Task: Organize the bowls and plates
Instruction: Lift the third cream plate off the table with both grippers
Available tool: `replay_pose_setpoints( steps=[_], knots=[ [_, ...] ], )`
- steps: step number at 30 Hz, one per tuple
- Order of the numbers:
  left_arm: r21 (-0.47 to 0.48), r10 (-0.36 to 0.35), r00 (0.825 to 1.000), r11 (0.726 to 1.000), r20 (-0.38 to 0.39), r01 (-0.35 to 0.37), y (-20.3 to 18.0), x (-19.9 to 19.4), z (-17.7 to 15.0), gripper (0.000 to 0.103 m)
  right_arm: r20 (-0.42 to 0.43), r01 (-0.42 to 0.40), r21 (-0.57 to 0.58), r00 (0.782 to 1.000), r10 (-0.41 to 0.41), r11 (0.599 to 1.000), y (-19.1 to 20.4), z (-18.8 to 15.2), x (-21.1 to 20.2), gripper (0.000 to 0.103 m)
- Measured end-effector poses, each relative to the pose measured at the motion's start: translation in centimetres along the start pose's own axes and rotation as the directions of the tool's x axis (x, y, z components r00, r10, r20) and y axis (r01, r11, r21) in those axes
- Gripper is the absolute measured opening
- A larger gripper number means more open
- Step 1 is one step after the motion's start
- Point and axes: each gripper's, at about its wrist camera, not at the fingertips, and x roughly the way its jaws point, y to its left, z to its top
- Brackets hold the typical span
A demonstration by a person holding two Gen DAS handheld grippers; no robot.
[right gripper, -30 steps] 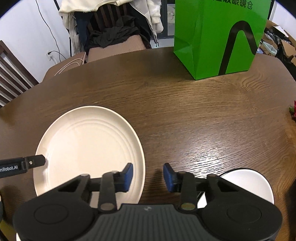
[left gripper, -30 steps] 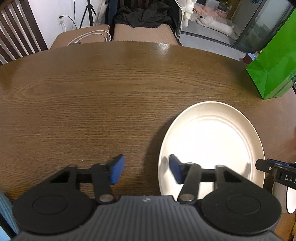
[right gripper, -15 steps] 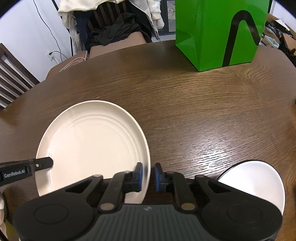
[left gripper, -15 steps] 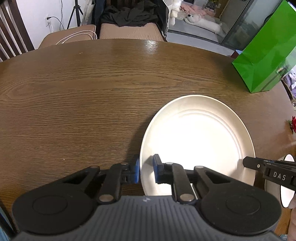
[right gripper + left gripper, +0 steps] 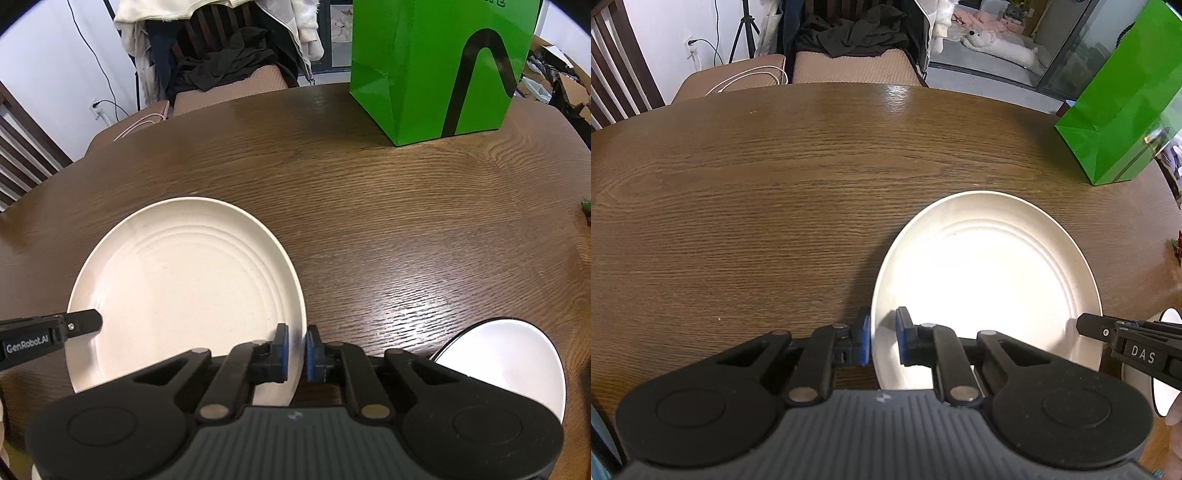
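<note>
Both grippers have just closed on opposite rims of the cream plate [image 5: 986, 280] on the wooden surface [image 5: 757, 206], left gripper [image 5: 882, 341] and right gripper [image 5: 295, 350] pinching narrow, likely readying a two-handed lift.

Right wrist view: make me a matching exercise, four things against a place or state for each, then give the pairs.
Things
1. cream plate
2. green paper bag
3. black-rimmed white bowl
4. dark clothing

Places or states
A. standing upright at the table's far side
B. heaped on a chair seat
C. rim clamped by both hand-held grippers
D. at the table's near edge, right of the right hand-held gripper

Pairs: 1-C, 2-A, 3-D, 4-B
</note>
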Motion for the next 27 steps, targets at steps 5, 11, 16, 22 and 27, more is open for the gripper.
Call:
replay_pose_setpoints(
  steps=[5,11,16,22,27],
  knots=[
    [0.004,0.008,1.0,1.0,0.005,-0.008,-0.4,-0.3,0.2,0.014,0.001,0.011,0.001,1.0,-0.011,1.0,0.0,-0.2,0.0,0.009],
    [0.012,0.009,1.0,1.0,0.01,-0.009,-0.7,-0.8,0.3,0.014,0.007,0.02,0.002,1.0,-0.02,1.0,-0.2,-0.3,-0.5,0.009],
    [0.021,0.007,1.0,1.0,0.018,-0.008,-1.0,-1.4,0.4,0.014,0.015,0.022,0.007,1.0,-0.022,1.0,-0.4,-0.4,-1.3,0.009],
    [0.023,-0.001,0.999,1.0,0.034,0.0,-1.4,-2.8,0.5,0.014,0.035,0.018,0.017,0.999,-0.019,1.0,-1.0,-0.5,-3.0,0.009],
    [0.032,-0.005,0.998,0.999,0.057,0.003,-2.1,-4.3,0.7,0.014,0.055,0.012,0.026,0.998,-0.014,1.0,-1.6,-0.6,-4.8,0.009]
  ],
)
